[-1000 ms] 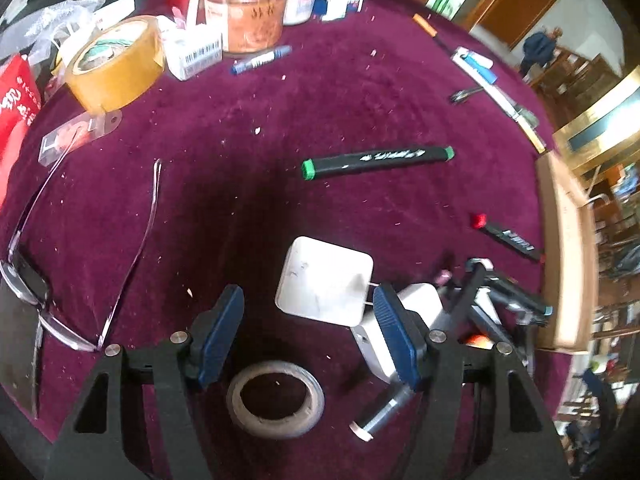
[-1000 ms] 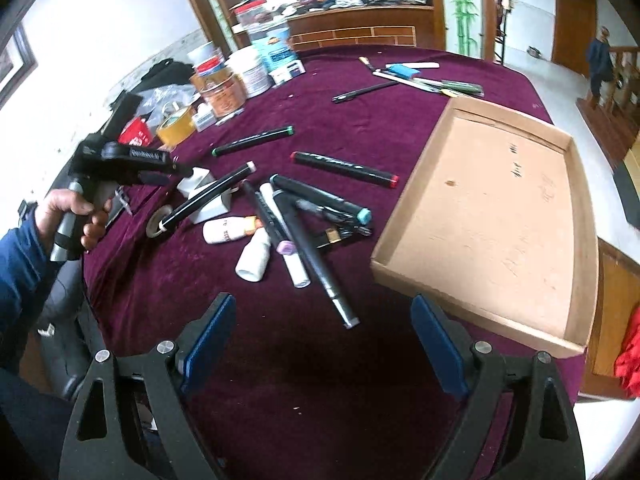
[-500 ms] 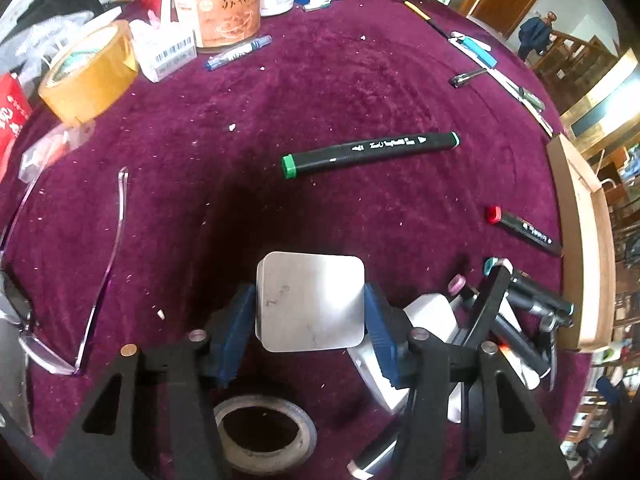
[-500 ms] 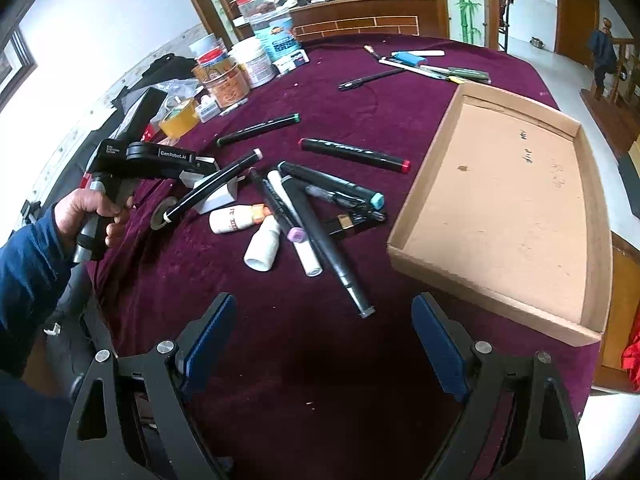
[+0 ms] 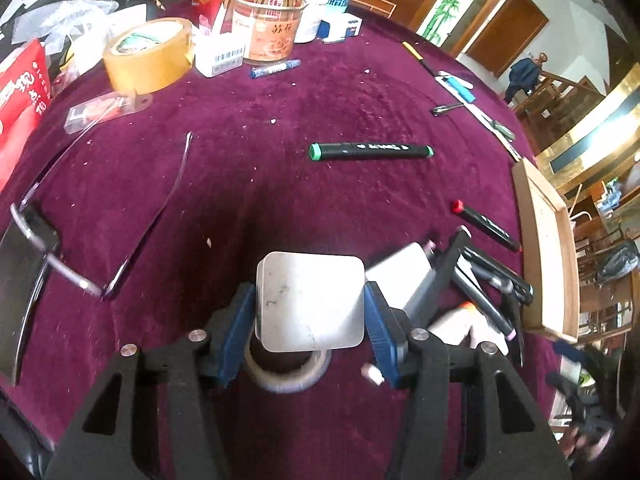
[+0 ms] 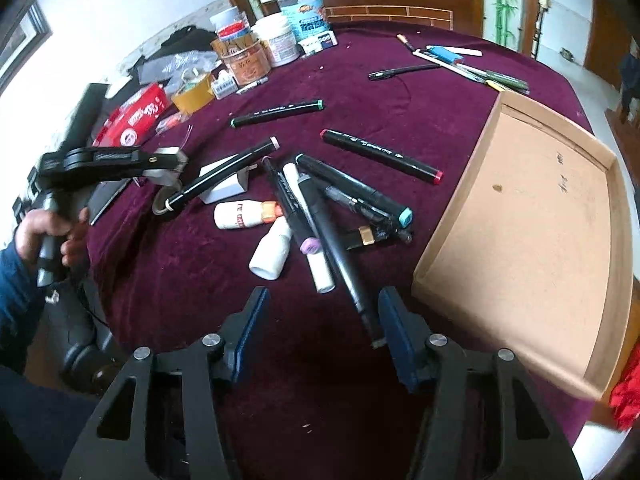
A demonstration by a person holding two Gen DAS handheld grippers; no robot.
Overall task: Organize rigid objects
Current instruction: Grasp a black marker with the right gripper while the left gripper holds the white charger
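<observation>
My left gripper (image 5: 308, 292) is shut on a square white box (image 5: 310, 304) and holds it just above a grey tape ring (image 5: 286, 376). The right wrist view shows this gripper (image 6: 160, 160) at the left, in a person's hand. My right gripper (image 6: 322, 320) hangs low over the purple cloth in front of a pile of markers (image 6: 316, 200). Its jaws are closing. The tip of a long black marker (image 6: 340, 248) lies just inside the right pad; the pads do not press on it. Two small white bottles (image 6: 272, 252) lie beside the pile. An empty cardboard tray (image 6: 532, 232) sits to the right.
A green-capped marker (image 5: 370, 151) and a red-capped marker (image 5: 486, 226) lie apart on the cloth. Another white block (image 5: 404, 280) sits right of the held box. Glasses (image 5: 80, 272) lie at the left. A yellow tape roll (image 5: 148, 54), a tin (image 5: 270, 28) and jars crowd the far edge.
The left gripper closed on the white box and lifted it off the cloth. The right gripper's jaws narrowed and it sank closer to the marker pile.
</observation>
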